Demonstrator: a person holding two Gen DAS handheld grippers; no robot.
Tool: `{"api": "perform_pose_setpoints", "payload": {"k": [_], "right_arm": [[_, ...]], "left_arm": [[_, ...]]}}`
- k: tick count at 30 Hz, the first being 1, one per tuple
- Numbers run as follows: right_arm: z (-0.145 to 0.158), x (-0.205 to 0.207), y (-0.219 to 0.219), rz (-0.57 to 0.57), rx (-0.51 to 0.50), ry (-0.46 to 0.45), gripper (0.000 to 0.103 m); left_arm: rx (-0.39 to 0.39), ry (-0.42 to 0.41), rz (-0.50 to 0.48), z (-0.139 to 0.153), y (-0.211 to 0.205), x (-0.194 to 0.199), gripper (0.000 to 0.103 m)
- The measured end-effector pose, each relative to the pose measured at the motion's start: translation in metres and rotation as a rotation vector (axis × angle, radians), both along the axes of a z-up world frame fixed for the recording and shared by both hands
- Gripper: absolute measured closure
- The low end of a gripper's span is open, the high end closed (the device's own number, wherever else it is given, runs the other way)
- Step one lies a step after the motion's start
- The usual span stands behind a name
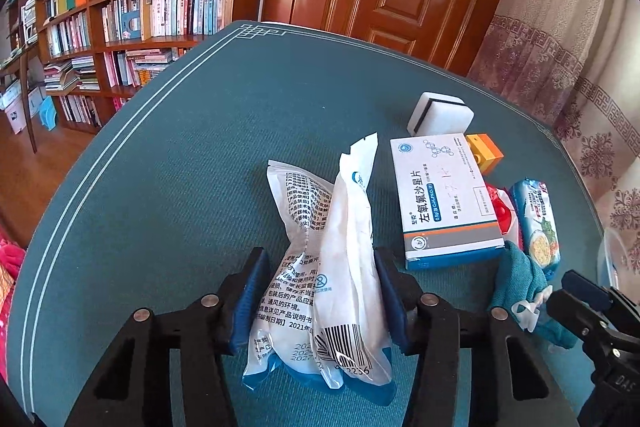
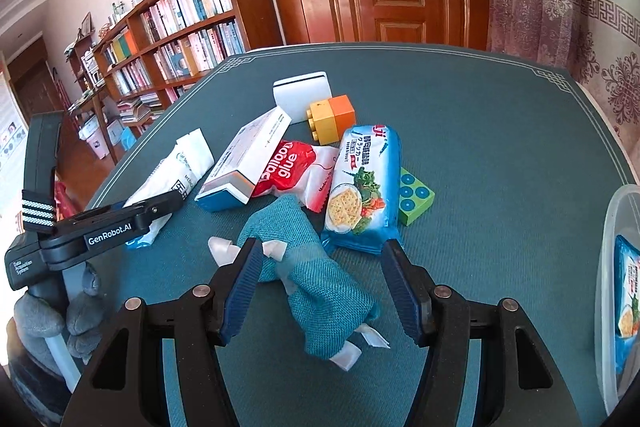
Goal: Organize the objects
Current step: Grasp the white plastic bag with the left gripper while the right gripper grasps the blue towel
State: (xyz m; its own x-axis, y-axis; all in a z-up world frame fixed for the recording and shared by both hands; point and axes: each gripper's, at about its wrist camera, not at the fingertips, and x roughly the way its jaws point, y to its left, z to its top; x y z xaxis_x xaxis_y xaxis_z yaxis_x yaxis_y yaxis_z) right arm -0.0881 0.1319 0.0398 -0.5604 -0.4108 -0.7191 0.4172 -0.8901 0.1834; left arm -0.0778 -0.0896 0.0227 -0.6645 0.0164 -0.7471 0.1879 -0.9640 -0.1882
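White printed pouch [image 1: 320, 267] — crumpled, pinched in left gripper [image 1: 320, 291].

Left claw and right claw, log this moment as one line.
left claw: shut on white mask packet | right claw: open around teal pouch | clear bin: holds one cracker pack

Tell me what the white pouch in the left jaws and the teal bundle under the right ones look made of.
White pouch: thin glossy plastic film, by its sheen, crinkles and sealed top edge; the left jaws squeeze it in at the waist. Teal bundle: coarse woven cloth, matte, with a visible weave, and white ribbon-like ties, probably satin.
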Motion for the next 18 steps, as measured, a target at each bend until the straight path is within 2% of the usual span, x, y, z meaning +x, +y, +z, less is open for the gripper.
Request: {"api": "perform_pose_setpoints", "payload": {"k": [3,11,18], "right_arm": [[-0.009,-0.001,-0.002,0.026,-0.018,-0.044,0.04],[-0.021,0.025,-0.02,0.096,-0.021,-0.067,0.04],[-0.024,0.031,-0.033,0.08,0.04,-0.04,0.041]], "left_arm": [[-0.003,0.003,0.0,0.0,0.001,0.0,0.047],[-0.016,0.013,-0.007,0.001,0.005,0.001,0.047],[-0.02,0.038,-0.019,0.005,0.009,0.004,0.047]]}}
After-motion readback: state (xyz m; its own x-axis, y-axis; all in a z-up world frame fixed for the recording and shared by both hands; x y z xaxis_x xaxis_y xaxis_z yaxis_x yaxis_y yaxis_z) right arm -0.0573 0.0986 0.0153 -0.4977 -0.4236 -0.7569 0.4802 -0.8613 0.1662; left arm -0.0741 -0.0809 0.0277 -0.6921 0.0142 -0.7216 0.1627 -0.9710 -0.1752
